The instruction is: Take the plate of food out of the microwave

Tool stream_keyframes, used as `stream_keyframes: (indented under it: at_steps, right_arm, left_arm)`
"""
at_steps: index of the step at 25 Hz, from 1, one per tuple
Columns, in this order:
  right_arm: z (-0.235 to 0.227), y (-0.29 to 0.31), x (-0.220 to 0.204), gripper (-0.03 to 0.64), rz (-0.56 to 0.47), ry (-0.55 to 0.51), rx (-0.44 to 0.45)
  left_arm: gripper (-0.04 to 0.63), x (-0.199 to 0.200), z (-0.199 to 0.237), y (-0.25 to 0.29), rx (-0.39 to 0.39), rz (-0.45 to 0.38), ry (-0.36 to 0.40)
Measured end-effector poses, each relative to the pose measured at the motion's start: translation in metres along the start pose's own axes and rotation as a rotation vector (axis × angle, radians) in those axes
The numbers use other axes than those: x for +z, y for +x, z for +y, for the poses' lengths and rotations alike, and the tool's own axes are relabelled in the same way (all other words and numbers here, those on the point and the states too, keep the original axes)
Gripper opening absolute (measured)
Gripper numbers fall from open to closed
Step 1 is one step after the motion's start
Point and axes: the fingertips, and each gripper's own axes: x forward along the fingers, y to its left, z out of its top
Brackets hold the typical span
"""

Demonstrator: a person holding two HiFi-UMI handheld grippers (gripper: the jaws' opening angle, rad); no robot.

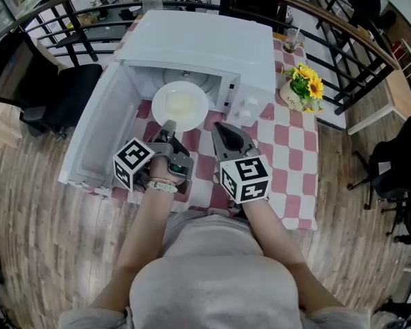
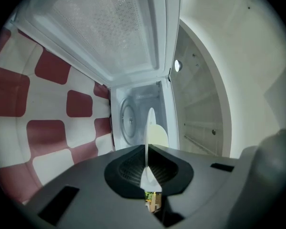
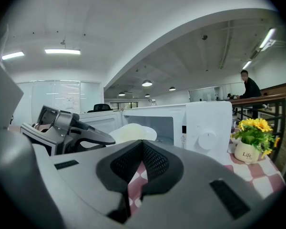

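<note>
Our left claw (image 1: 168, 126) pinches the near rim of the round white plate of pale food (image 1: 181, 105), at the open mouth of the white microwave (image 1: 212, 46). Our right claw (image 1: 224, 129), in front of the microwave, is closed and empty. We judge this one-sided rim grip could let the plate tilt and spill.

The microwave (image 1: 212, 46) is flanked left by its open door (image 1: 99, 125), right by a flower pot (image 1: 301, 88); bare checked cloth (image 1: 288, 149) is seen in front.
</note>
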Motion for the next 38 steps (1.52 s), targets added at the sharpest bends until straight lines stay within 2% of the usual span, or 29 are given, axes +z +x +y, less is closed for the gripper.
stream_keyframes:
  at_steps: [9, 22, 38]
  right_arm:
    - [-0.001, -0.004, 0.005, 0.023, -0.02, -0.013, -0.014]
    - [-0.002, -0.006, 0.012, 0.023, -0.038, -0.051, -0.047]
    - [0.005, -0.005, 0.016, 0.023, -0.046, -0.056, -0.025]
  left_arm:
    - [0.012, -0.012, -0.009, -0.011, -0.028, -0.023, 0.029]
    - [0.014, -0.023, -0.017, -0.012, -0.06, -0.018, 0.017]
    - [0.013, -0.025, -0.022, -0.013, -0.072, -0.003, 0.012]
